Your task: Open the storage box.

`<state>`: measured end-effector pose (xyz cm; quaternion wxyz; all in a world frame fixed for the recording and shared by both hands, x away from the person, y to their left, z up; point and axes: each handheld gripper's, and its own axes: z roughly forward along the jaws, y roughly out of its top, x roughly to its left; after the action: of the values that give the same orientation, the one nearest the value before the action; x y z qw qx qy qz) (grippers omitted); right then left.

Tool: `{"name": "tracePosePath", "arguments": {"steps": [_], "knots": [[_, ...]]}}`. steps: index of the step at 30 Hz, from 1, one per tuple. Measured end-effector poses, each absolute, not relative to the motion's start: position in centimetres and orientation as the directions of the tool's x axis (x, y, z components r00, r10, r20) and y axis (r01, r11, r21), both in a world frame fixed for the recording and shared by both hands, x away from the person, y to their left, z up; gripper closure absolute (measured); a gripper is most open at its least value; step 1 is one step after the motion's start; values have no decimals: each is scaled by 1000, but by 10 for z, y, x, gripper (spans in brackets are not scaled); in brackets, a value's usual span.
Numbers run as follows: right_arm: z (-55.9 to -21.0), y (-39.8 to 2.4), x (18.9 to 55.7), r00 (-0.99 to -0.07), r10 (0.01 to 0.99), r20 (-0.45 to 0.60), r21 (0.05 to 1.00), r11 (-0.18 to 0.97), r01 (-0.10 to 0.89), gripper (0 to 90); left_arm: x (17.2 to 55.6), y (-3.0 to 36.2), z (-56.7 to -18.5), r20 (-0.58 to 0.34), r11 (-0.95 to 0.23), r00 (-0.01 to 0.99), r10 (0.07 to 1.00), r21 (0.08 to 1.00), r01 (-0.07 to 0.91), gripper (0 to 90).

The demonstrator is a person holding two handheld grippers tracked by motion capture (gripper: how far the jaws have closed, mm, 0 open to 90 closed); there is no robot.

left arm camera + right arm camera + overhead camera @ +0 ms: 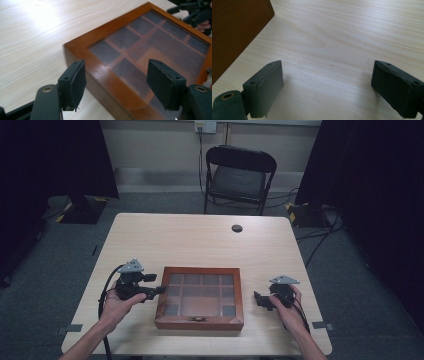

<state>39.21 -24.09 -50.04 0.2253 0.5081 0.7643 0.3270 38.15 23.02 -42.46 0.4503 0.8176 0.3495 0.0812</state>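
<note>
The wooden box with a glass lid lies flat near the front edge of the table, about in the middle between the two hands. Its lid is down and a small metal clasp sits on the front wall, toward the person. The long axis of the box runs from left to right across the table.

The left gripper is at the left side of the box, its tips at the box's left edge. In the left gripper view its jaws are wide apart above the left rim of the lid and pinch nothing; whether they touch the wood I cannot tell.

The right gripper rests just beside the right wall of the box, apart from it, jaws spread over bare table.

Behind the box the table is free up to a dark round hole. A folding chair stands beyond the far edge.
</note>
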Motion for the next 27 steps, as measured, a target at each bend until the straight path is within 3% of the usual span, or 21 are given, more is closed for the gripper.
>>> {"name": "tracePosePath", "arguments": {"steps": [8, 14, 16, 27], "knots": [[-501, -241, 392, -383, 923, -14, 729, 272, 628, 101, 375, 212, -417, -183, -371, 784, 593, 803, 467, 286], [-500, -241, 392, -381, 925, -11, 729, 268, 629, 101, 372, 198, -415, -194, -397, 816, 545, 798, 454, 332], [-501, -241, 392, -382, 924, -13, 729, 270, 628, 101, 371, 191, -415, -197, -400, 821, 536, 797, 453, 395], [-501, -241, 392, -384, 923, -13, 729, 271, 628, 101, 369, 153, -414, -223, -436, 869, 442, 793, 425, 405]]}}
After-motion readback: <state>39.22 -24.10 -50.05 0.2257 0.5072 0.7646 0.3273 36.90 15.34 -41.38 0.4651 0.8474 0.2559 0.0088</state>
